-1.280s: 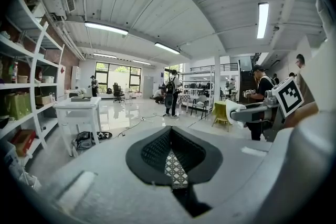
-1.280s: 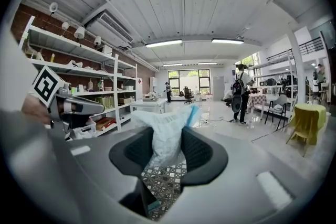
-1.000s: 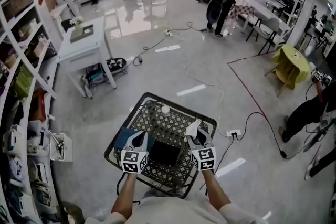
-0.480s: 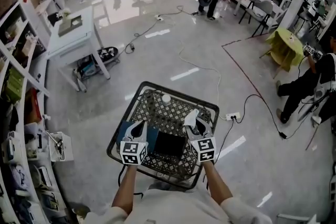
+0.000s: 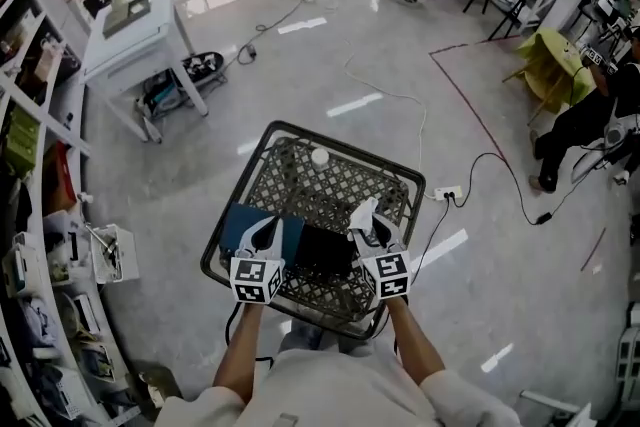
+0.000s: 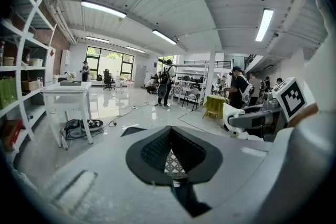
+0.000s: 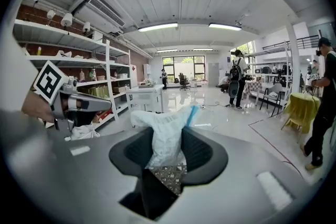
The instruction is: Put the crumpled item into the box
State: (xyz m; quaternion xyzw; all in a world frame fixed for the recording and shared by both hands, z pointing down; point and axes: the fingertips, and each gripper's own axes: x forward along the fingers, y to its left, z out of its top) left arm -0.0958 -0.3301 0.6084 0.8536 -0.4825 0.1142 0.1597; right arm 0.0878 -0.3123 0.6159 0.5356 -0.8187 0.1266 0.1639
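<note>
A black open box point(image 5: 322, 253) sits on a black lattice table point(image 5: 300, 131), with a blue flat piece point(image 5: 240, 225) at its left side. My right gripper point(image 5: 366, 221) hangs just over the box's right edge, shut on a white crumpled item point(image 5: 362, 213). In the right gripper view the crumpled item point(image 7: 166, 131) has a blue edge and stands up between the pads of the right gripper point(image 7: 167, 145). My left gripper point(image 5: 266, 233) is over the blue piece. In the left gripper view the tips of the left gripper point(image 6: 170, 131) meet with nothing between them.
A small white ball point(image 5: 320, 156) lies at the table's far end. Cables and a power strip point(image 5: 445, 194) run over the floor to the right. A white table point(image 5: 130, 40) and shelves point(image 5: 30, 115) stand at the left. A person point(image 5: 590, 115) sits at the right.
Both grippers have sunk a little toward the table, the right one still holding the crumpled item. The head view has tilted further down.
</note>
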